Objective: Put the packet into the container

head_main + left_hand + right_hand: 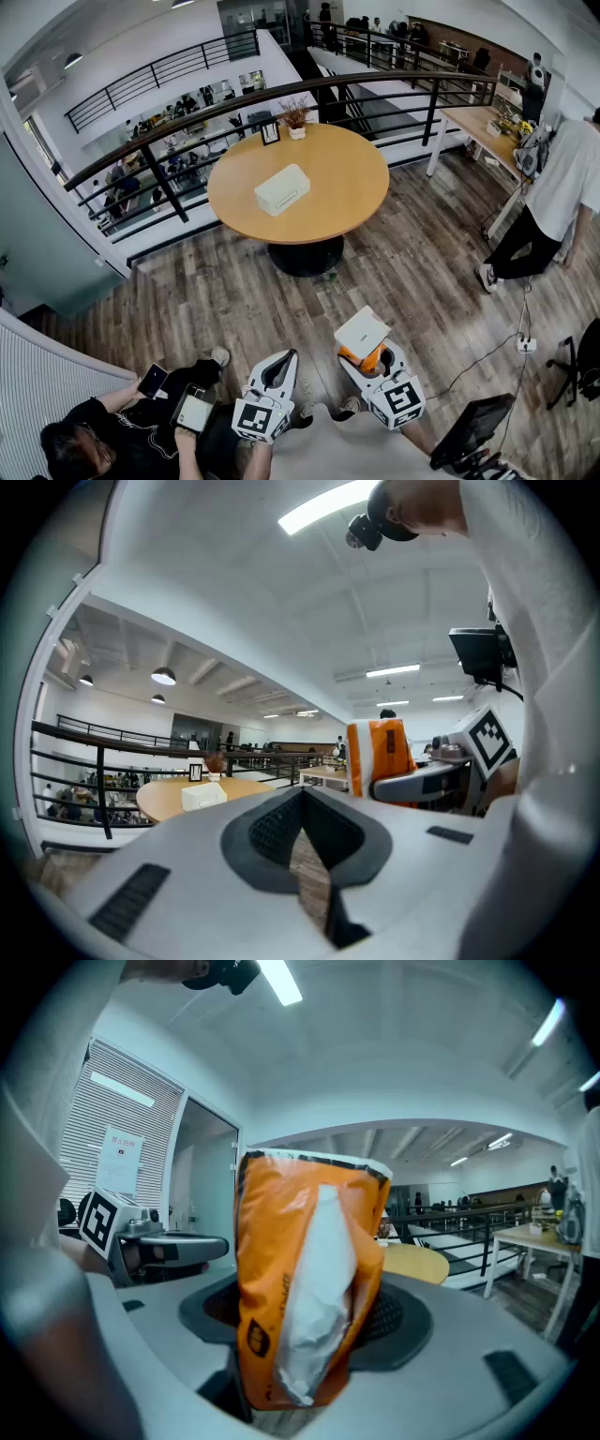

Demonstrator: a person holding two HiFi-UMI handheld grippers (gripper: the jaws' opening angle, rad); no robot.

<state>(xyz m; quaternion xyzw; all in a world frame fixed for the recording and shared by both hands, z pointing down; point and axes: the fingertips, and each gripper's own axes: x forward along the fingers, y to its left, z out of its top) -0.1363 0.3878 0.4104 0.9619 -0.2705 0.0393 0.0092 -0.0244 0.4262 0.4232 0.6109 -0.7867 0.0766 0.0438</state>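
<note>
The right claw (pixel 370 354) grips the packet (pixel 300 1288), well apart from the container (pixel 282 188) on the table (pixel 352 183), so carrying it over likely comes next.

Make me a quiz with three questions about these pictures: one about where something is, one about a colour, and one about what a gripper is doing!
1. Where is the white container?
A. On the round table
B. On the floor
C. On a chair

2. What colours is the packet?
A. Green and black
B. Orange and white
C. Blue and yellow

3. What is the right gripper doing?
A. Standing open with nothing in it
B. Squeezing the packet between its jaws
C. Holding a cup

Answers:
1 A: the head view shows the container lying on the wooden tabletop.
2 B: the right gripper view shows an orange wrapper with a white middle.
3 B: in the right gripper view the packet stands upright, pinched between the two jaws.
</note>
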